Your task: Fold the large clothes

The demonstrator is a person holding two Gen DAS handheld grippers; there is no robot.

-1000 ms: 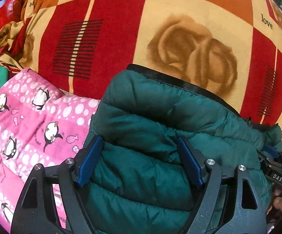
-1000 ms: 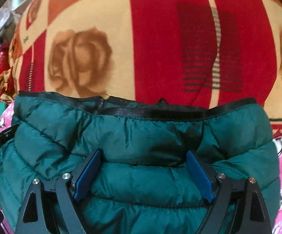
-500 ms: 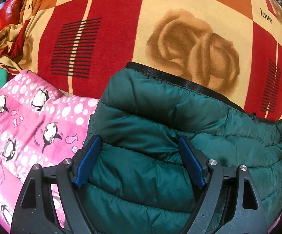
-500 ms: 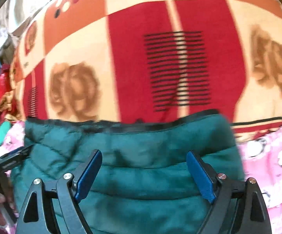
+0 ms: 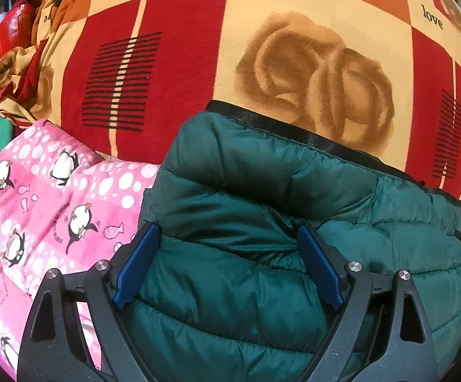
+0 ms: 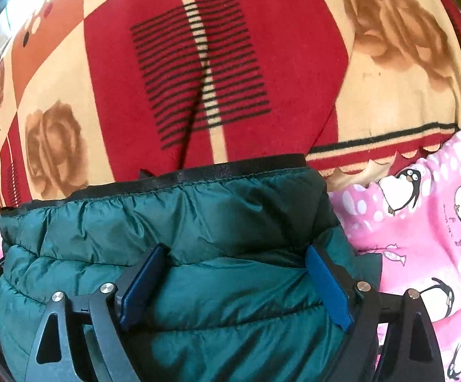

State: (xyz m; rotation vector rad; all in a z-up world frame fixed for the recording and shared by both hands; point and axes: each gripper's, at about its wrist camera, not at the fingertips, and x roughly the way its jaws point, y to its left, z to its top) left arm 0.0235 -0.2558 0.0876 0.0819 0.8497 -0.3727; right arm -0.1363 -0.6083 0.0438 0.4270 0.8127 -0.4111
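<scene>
A dark green quilted puffer jacket (image 5: 262, 222) with a black elastic hem band (image 5: 294, 130) lies bunched on a bed covered by a red, orange and cream checked blanket printed with brown roses (image 5: 294, 16), and it fills the 6 o'clock half of both wrist views. The left gripper (image 5: 227, 259) has its blue-padded jaws spread apart with padded fabric bulging between them; the right gripper (image 6: 235, 281) shows the same, jaws apart astride a quilted ridge. Whether the pads actually press the cloth cannot be told. A pink penguin-print quilt (image 5: 55, 197) lies under and beside the jacket. The likely risk: the slick, puffy shell could spring out or slide off once lifted, because the wide jaws hold little fabric, and the fold would then fall open or land crooked; a jaw might also snag the pink quilt underneath. The left view alone shows a heap of red and gold cloth (image 5: 7, 63) at 10 o'clock and the pink quilt at 8 o'clock. The right view alone shows the blanket's scalloped edge (image 6: 373, 159) and the pink quilt at 3 o'clock.
</scene>
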